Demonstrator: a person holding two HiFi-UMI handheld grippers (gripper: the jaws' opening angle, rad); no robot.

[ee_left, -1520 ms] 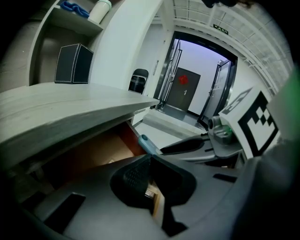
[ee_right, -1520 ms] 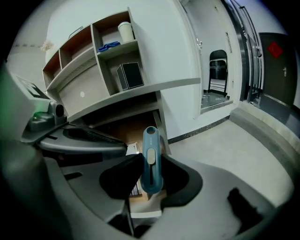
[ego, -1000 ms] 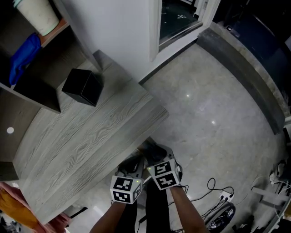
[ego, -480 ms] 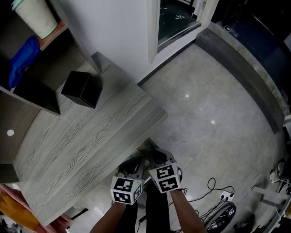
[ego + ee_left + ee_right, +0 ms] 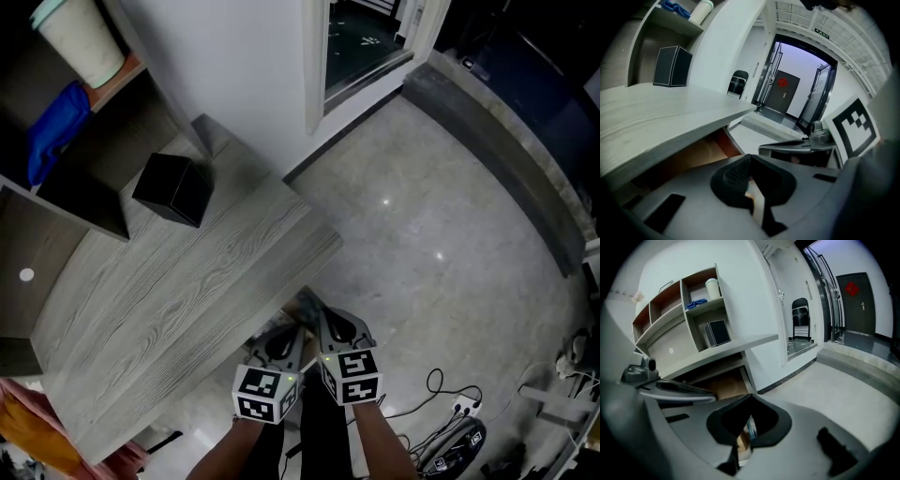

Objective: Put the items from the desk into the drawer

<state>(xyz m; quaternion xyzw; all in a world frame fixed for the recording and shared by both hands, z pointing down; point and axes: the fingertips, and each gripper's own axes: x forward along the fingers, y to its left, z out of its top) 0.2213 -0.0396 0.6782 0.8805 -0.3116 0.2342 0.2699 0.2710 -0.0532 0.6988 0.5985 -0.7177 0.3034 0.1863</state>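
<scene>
I see the grey wood-grain desk (image 5: 178, 300) running 7 to 1 o'clock in the head view. The black box (image 5: 173, 187) sits on its 11 o'clock end, just beside the shelf unit (image 5: 66, 202) w/ a blue item (image 5: 52, 131) & a white cup (image 5: 80, 37). Polished grey floor (image 5: 431, 234) fills the 3 o'clock side, glass door (image 5: 366, 37) at 12. Both grippers are at 6, off the desk edge: left gripper (image 5: 279, 341) jaws together, empty; right gripper (image 5: 314, 309) jaws just closed, nothing btwn them
</scene>
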